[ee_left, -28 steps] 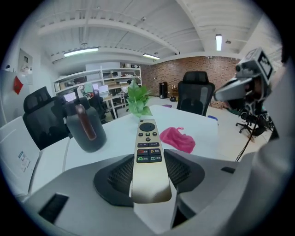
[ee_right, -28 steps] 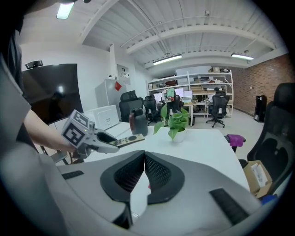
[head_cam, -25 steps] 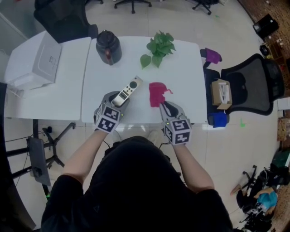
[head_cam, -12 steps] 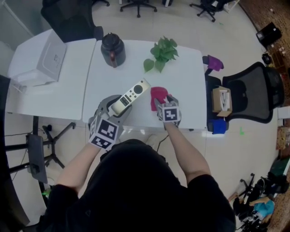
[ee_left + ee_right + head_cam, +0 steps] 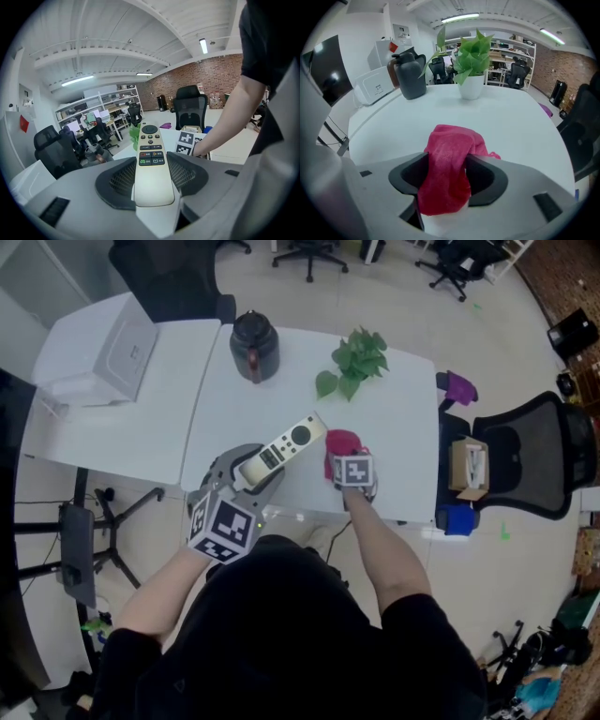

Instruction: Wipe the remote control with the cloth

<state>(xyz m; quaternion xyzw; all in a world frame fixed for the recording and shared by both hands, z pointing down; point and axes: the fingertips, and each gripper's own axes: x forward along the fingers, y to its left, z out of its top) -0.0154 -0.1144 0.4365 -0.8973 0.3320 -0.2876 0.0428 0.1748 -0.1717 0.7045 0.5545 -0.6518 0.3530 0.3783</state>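
Overhead, half-hidden cloth point(image 5: 338, 440) — between just-opened jaws, right gripper point(image 5: 446, 161), maybe touching

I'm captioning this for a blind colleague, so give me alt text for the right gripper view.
A crumpled pink cloth lies on a white table between the open jaws of the right gripper, which have just been opening. Behind it stand a dark jug and a potted green plant.

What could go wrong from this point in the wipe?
The right gripper has just been opening its jaws, which straddle the bunched cloth; closing might catch only a fold, which could slip. The left gripper clamps only the rear end of the remote, so wiping pressure might lever it loose.
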